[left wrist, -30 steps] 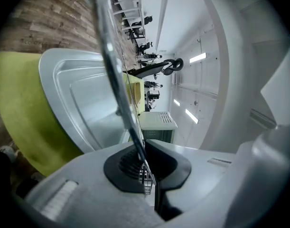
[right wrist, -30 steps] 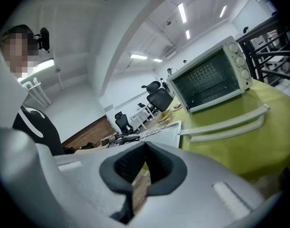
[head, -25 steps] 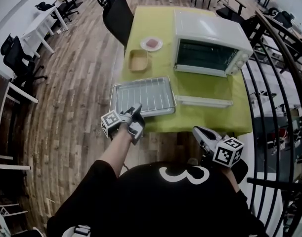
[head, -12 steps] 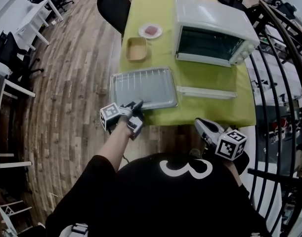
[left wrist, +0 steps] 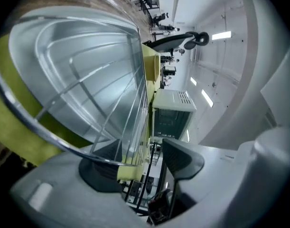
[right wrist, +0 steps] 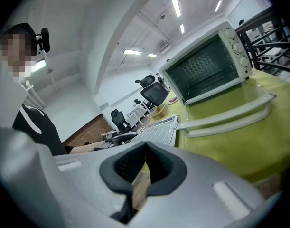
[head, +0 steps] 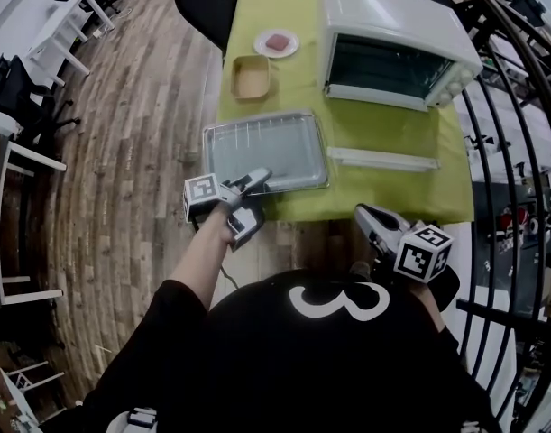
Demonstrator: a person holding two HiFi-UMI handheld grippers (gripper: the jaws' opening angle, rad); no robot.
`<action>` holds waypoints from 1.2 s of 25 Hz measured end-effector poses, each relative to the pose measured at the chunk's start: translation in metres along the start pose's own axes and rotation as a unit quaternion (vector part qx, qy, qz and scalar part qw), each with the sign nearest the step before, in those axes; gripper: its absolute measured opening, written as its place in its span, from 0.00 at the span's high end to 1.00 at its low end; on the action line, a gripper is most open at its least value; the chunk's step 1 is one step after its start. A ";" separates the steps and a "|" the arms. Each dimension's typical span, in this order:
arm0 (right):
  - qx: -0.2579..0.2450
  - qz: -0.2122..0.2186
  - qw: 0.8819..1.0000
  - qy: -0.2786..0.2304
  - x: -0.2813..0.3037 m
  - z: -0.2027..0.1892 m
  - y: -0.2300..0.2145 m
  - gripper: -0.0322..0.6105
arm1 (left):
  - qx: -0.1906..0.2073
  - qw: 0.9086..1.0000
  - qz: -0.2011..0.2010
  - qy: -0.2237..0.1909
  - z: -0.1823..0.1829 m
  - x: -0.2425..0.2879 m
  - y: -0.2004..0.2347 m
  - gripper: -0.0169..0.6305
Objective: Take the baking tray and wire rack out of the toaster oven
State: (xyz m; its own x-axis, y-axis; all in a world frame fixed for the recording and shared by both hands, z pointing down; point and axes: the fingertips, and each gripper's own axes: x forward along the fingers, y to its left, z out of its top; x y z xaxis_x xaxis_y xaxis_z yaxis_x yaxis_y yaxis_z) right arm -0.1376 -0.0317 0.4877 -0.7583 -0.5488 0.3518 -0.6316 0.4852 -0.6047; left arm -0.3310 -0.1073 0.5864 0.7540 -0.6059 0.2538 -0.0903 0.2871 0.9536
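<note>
Desk (head: 383, 188), covered in a yellow-green cloth, on a wooden plank floor (head: 140, 152). Toaster oven (head: 392, 25), white, at the far right of the desk, its door (head: 383, 159) folded down flat towards the person. Baking tray (head: 298, 165), silver, out of the oven, flat on the desk's near left part, just left of the open door. Wire rack (head: 257, 138), lying inside the tray. Shallow tan container (head: 251, 77), behind the tray. Small plate (head: 277, 42), holding something pink, behind the container. Left gripper (head: 260, 188), at the tray's near left corner. Its jaws have just been opening and stand apart, with the tray's rim and the rack's edge (left wrist: 111, 108) between them, close to one pad (left wrist: 102, 172) and clear of the other. Right gripper (head: 363, 215), off the desk's near edge, right of the tray and well apart from it, its pads (right wrist: 128, 163) closed tip to tip on nothing.
</note>
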 end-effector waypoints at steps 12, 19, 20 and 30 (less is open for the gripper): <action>0.006 0.000 1.000 0.005 -0.002 -0.003 -0.005 0.96 | 0.155 0.969 0.054 0.185 -0.047 -0.009 0.024 0.59; 0.004 0.006 1.000 0.014 -0.001 -0.006 -0.005 0.96 | 0.219 0.960 0.034 0.172 -0.058 -0.015 0.015 0.93; 0.002 0.007 1.000 0.015 -0.001 -0.006 -0.005 0.96 | 0.242 0.956 0.023 0.166 -0.062 -0.015 0.006 0.94; -0.039 0.028 0.999 0.020 -0.016 0.013 0.004 0.96 | 0.581 0.808 0.045 0.093 -0.111 -0.021 -0.101 0.96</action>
State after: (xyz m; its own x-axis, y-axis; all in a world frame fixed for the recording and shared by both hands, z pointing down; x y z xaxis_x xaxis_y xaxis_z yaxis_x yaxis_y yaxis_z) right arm -0.1256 -0.0299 0.4707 -0.7982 -0.4915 0.3482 -0.5968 0.5671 -0.5676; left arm -0.2660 -0.0411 0.4670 0.7847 -0.4693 0.4049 -0.6188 -0.6305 0.4685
